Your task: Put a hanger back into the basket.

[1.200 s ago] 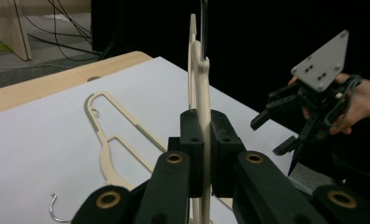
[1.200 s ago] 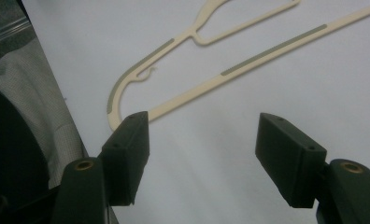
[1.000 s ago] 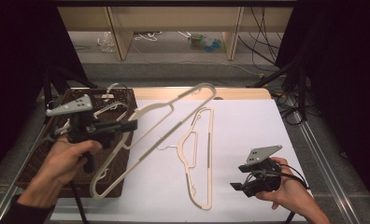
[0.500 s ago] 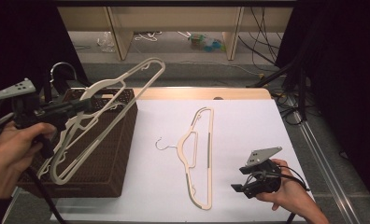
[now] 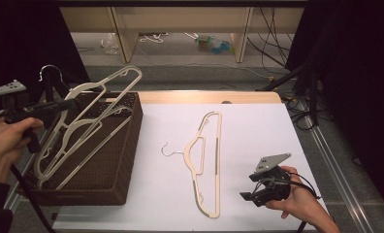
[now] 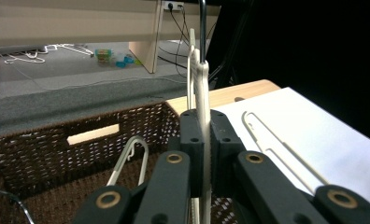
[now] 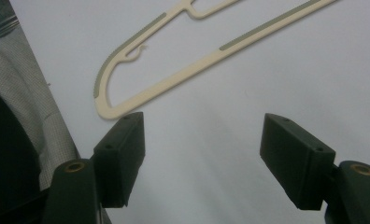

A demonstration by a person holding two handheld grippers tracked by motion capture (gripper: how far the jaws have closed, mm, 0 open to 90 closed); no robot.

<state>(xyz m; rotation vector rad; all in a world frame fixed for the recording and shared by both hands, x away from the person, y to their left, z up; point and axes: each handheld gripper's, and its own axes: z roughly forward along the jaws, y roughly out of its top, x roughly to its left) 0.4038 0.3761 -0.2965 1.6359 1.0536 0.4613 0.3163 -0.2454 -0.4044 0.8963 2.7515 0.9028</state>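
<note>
- Holding a cream hanger (image 5: 86, 121), the left gripper (image 5: 59, 105) has its fingers (image 6: 192, 140) shut tight on the hanger's thin body.
- That hanger hangs tilted over the brown basket (image 5: 124, 160), with its metal hook (image 5: 49, 73) up above the fingers and its long bar slanting down into the basket.
- From the left gripper view, the hanger stands up straight between the two fingers, and another hanger (image 6: 131, 156) lies in the basket just below them.
- Over on the white worktop (image 5: 258, 126), the right gripper (image 5: 252, 187) has its fingers (image 7: 122, 154) wide apart, and they have just been opening more.
- Nothing is between the right fingers.
- A second cream hanger (image 5: 207, 160) lies flat on the worktop, near the right fingers and not touching them.
- In the right gripper view, the rounded end of that hanger (image 7: 127, 93) sits just past the fingertip at the left of that view.
</note>
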